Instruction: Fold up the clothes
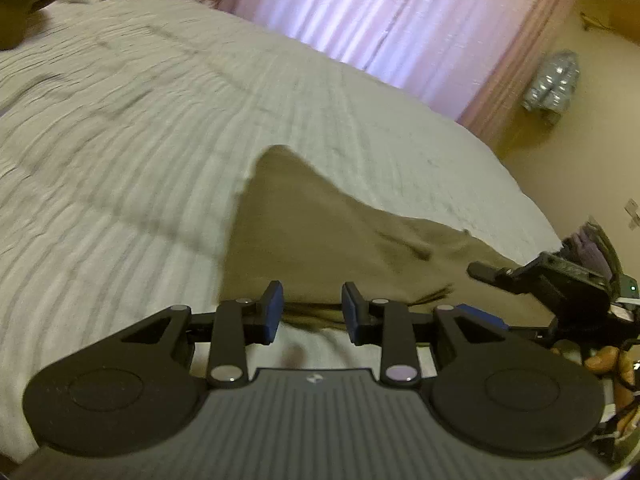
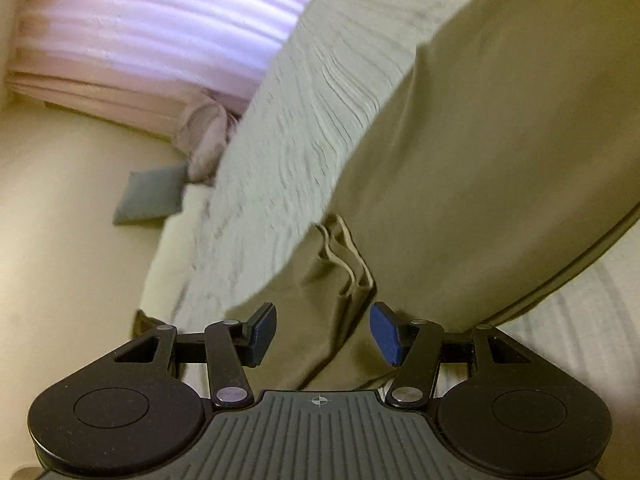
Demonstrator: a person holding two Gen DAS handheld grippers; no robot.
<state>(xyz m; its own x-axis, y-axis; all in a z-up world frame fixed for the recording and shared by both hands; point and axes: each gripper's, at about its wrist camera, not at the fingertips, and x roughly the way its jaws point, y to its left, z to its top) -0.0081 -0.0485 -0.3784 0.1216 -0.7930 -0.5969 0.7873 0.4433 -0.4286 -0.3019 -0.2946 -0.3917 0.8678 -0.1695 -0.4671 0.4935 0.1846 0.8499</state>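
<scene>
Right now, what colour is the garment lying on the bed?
Olive-khaki, plain, no pattern. The garment shows best in the right wrist view, against the ribbed white bedspread.

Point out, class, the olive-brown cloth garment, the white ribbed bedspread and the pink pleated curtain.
olive-brown cloth garment point(image 1: 320, 232): left wrist view, flat middle.
white ribbed bedspread point(image 1: 140, 140): left wrist view, bare top.
pink pleated curtain point(image 1: 380, 20): left wrist view, lit folds.

A bed point(image 1: 140, 128) covered in a pale, ribbed bedspread point(image 2: 288, 152) carries an olive-brown garment point(image 1: 320, 232), which lies flat just ahead of the left claw point(image 1: 313, 312) and spreads ahead and right of the right claw point(image 2: 323, 334).
</scene>
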